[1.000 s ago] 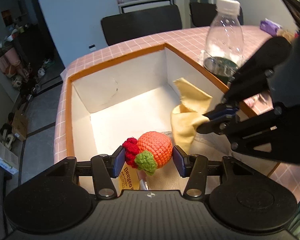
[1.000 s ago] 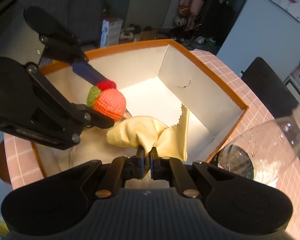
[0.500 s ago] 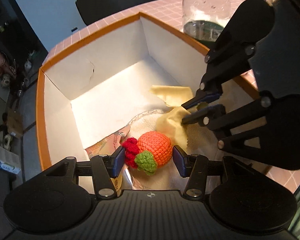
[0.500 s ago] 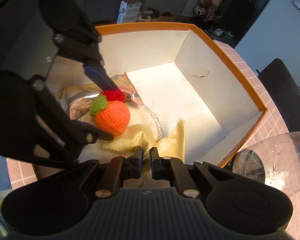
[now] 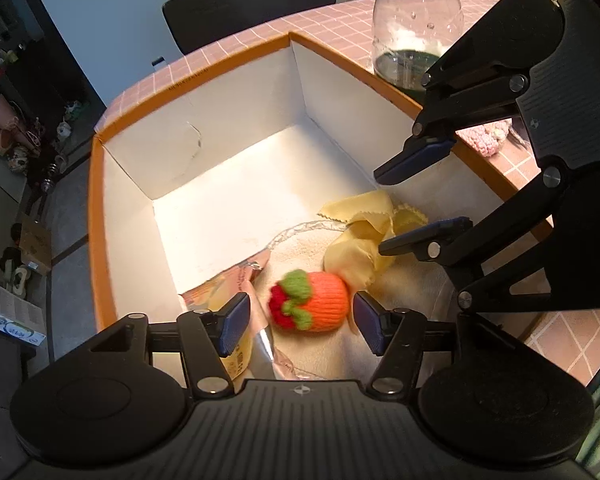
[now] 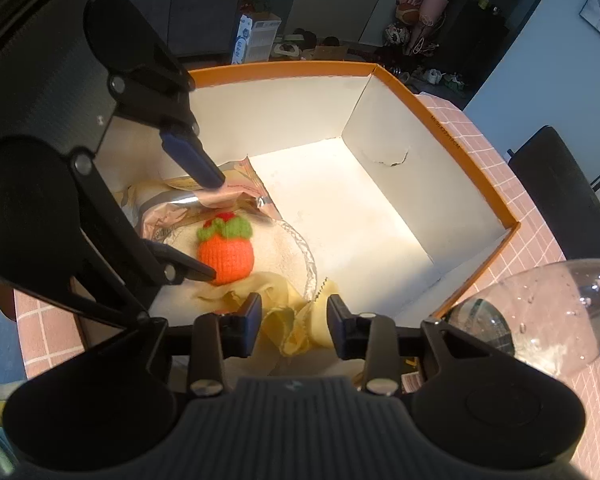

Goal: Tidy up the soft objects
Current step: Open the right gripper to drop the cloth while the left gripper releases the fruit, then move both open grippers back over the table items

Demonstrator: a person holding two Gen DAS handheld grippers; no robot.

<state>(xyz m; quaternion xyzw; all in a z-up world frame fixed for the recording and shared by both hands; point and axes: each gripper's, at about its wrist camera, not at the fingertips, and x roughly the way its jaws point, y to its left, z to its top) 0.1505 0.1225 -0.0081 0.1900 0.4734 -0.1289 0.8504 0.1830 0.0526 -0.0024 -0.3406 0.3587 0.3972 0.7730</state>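
Pink-tiled desk [image 5: 340, 28] carries an orange-rimmed box [image 5: 94, 216], white inside, its far half bare. Near in the box lie a pale towel in a clear wrapper [image 6: 296, 240], a foil packet [image 6: 220, 196], a yellow cloth [image 5: 364, 236] and a crocheted orange fruit [image 5: 312, 306]. The left claw [image 5: 300, 318] has just been opening, jaws clear of the fruit resting between them; the right claw [image 6: 294, 316] has likewise been opening, pads off the cloth below. Both drops look done. A pink knitted item [image 5: 482, 140] outside the box, right, seems left to stow. A bottle [image 5: 416, 24] is cut off; packet print is unreadable.
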